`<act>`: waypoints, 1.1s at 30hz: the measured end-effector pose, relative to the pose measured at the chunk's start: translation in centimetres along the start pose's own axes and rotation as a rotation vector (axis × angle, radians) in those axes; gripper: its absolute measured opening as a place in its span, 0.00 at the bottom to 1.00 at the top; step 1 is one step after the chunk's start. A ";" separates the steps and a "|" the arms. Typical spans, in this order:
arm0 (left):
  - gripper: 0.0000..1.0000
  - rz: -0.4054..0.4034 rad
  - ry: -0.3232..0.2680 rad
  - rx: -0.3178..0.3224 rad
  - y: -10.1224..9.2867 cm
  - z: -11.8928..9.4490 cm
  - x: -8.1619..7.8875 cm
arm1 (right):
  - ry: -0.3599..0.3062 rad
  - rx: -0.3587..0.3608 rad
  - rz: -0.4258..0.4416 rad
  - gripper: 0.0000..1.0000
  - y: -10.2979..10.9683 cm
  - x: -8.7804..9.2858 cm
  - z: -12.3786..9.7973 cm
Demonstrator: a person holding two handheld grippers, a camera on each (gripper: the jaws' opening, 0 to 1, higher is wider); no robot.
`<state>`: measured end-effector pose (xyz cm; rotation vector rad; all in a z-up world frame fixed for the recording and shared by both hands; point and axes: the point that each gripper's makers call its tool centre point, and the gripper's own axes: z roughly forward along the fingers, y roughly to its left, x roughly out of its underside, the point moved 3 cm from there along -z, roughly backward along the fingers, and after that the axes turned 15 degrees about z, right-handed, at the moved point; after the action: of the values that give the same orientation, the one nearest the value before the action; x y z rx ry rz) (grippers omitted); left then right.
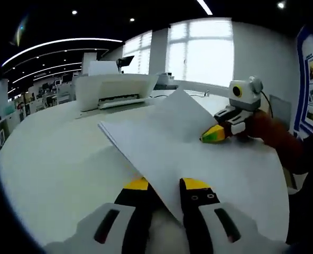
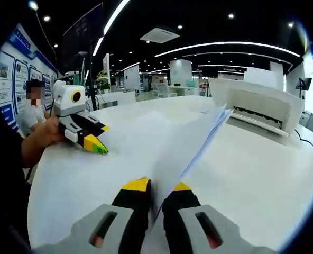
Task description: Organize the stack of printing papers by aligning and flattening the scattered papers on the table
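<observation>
A stack of white printing papers [image 1: 199, 159] is held a little above the white table [image 1: 56, 159], tilted, with one corner toward me. In the left gripper view, my left gripper [image 1: 167, 184] is shut on that near corner, which runs down between its yellow-tipped jaws. My right gripper [image 1: 213, 135] comes in from the right, shut on the stack's far right edge. In the right gripper view, the papers [image 2: 183, 137] rise edge-on between the jaws of my right gripper [image 2: 158, 186], fanning slightly at the top. My left gripper [image 2: 97, 145] shows across the sheet at its left edge, jaws together.
A white printer [image 1: 114, 90] stands on the table behind the papers, also seen as the printer [image 2: 257, 106] at the right. A cable [image 2: 310, 145] trails near the table's right edge. A person's arm [image 2: 35, 140] holds the left gripper. Posters hang on a wall [image 1: 312, 79].
</observation>
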<state>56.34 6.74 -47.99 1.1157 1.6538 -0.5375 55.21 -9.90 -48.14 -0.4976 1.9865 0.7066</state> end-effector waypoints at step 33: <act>0.32 0.190 -0.111 -0.076 0.8 -1.5 -2.6 | 0.014 -0.018 -0.070 0.06 0.1 0.2 0.3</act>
<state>56.37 7.22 -44.90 1.1524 1.4435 -0.4038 55.24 -9.63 -48.42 -0.5810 1.9674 0.6799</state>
